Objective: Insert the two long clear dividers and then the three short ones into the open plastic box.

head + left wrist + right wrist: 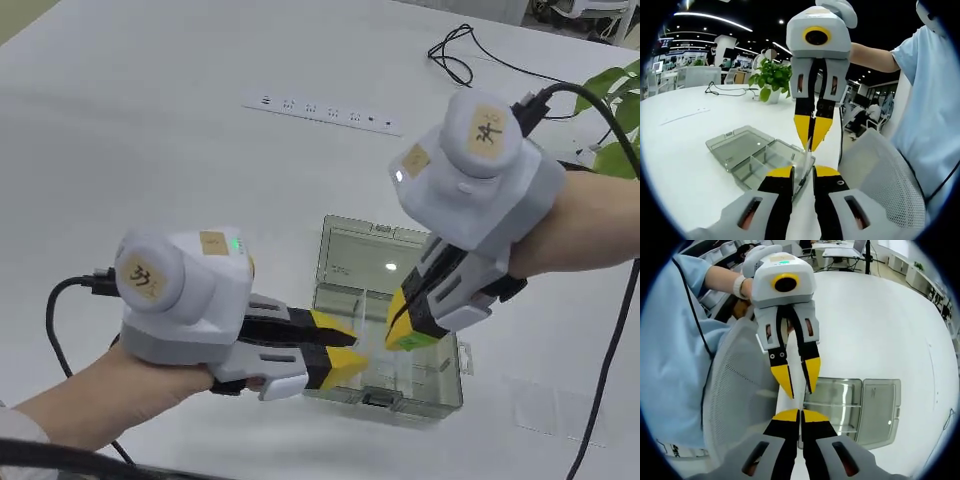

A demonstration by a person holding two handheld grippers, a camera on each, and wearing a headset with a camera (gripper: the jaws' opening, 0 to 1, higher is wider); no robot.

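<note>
Looking down in the head view, the open plastic box (345, 262) sits on the white table (150, 150), lid raised on its far side and partition lines crossing its tray. The right gripper (403, 330) points down over the box's right half. The left gripper (340, 345) reaches in from the box's left, its jaws parted, and covers the near left corner. Beyond the box lie a white power strip (325, 110) and a looped black cable (455, 55). A potted plant (620, 110) stands far right of the box. Faint clear flat pieces (545, 405) seem to lie on the table right of the box.

From the left gripper view, the left gripper (803, 172) has its jaws set apart just above the box (750, 155) at its near edge. A clear divider (807, 152) stands edge-on between them; whether they touch it I cannot tell. The right gripper (812, 135) descends from above, clenched on the divider's upper end. A white mesh chair (880, 170) stands right of the box.

From the right gripper view, the right gripper (801, 415) has its tips pressed together on the divider (797, 397), left of the box (860, 405). The left gripper (797, 380) faces it, jaws spread. The chair (735, 405) backs them.
</note>
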